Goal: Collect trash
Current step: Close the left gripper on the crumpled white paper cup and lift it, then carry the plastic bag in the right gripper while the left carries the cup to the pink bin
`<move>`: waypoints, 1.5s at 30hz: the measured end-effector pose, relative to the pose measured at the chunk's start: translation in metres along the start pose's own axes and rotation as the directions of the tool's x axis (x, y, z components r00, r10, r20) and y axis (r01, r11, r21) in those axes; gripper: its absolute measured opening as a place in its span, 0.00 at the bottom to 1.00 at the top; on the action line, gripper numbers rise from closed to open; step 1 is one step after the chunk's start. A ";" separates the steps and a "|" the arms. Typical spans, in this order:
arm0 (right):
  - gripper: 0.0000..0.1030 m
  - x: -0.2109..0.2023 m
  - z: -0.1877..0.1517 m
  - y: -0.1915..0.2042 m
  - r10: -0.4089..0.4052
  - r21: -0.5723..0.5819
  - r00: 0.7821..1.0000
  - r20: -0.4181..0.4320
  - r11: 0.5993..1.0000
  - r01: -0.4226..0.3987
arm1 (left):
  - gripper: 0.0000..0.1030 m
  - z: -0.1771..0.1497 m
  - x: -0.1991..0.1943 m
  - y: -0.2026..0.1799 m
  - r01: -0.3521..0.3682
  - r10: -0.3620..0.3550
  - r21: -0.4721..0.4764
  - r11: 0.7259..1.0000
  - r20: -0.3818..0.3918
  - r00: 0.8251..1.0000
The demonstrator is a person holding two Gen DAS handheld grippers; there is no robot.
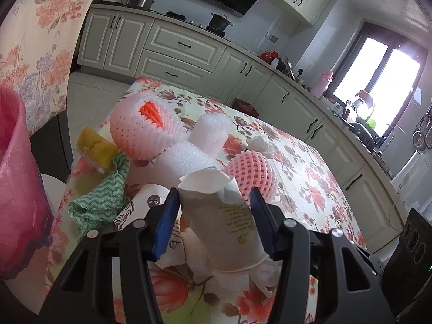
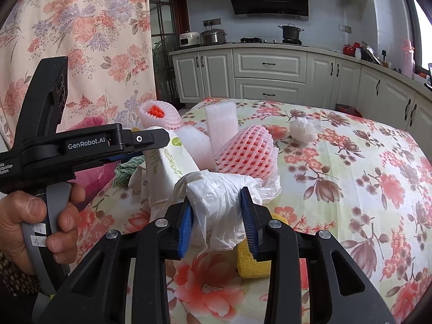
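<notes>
The crushed paper cup [image 1: 218, 216] lies on its side on the floral table [image 1: 310, 162], just in front of the pink foam net [image 1: 251, 172], and I take that net as my marker. My left gripper [image 1: 214, 205] straddles the cup; its blue pads stand at the cup's flanks, and I cannot tell whether they press yet. No earlier look is to hand, so I read this as the grasp step on the cup.

My right gripper [image 2: 217, 216] is clenched on a crumpled white plastic bag [image 2: 216, 208], nearer to me than the net.

The pink-lined bin [image 1: 19, 175] stands off the table's edge, well to the left of the net. I judge the next move calls for a firm but gentle squeeze, then a lift clear of the green cloth [image 1: 100, 199] toward the bin.
</notes>
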State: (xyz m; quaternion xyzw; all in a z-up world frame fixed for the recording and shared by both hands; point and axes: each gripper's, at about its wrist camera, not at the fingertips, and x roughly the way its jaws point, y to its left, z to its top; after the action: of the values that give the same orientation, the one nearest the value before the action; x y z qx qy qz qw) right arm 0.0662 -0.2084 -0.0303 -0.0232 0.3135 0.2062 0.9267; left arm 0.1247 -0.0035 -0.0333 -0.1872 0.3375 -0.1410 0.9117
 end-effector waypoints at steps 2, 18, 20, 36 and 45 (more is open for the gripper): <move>0.32 -0.002 0.002 0.000 0.000 -0.001 1.000 0.005 1.000 0.000 | 0.46 0.000 -0.004 -0.003 -0.008 0.008 0.017 1.000 0.008 1.000; 0.31 -0.019 0.018 0.000 -0.015 -0.004 0.999 0.046 1.000 0.015 | 0.43 -0.004 -0.057 -0.019 -0.050 0.041 0.082 0.995 0.112 0.993; 0.31 -0.022 0.021 0.003 -0.014 -0.012 0.998 0.055 1.000 0.015 | 0.43 -0.001 -0.068 -0.019 -0.059 0.048 0.084 0.995 0.134 0.990; 0.31 -0.014 0.067 0.042 0.071 -0.066 0.995 0.077 0.996 -0.066 | 0.44 0.025 -0.154 0.028 -0.287 0.260 0.052 0.956 0.296 0.919; 0.31 0.017 0.097 0.116 0.220 -0.140 0.975 0.023 0.967 -0.214 | 0.44 0.033 -0.211 0.089 -0.525 0.508 -0.047 0.850 0.340 0.792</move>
State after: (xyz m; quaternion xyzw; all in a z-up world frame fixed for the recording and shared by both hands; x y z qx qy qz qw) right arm 0.0877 -0.0794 0.0475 -0.0482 0.2813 0.3278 0.9006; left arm 0.0043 0.1648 0.0696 -0.0864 0.2097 0.1392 0.9639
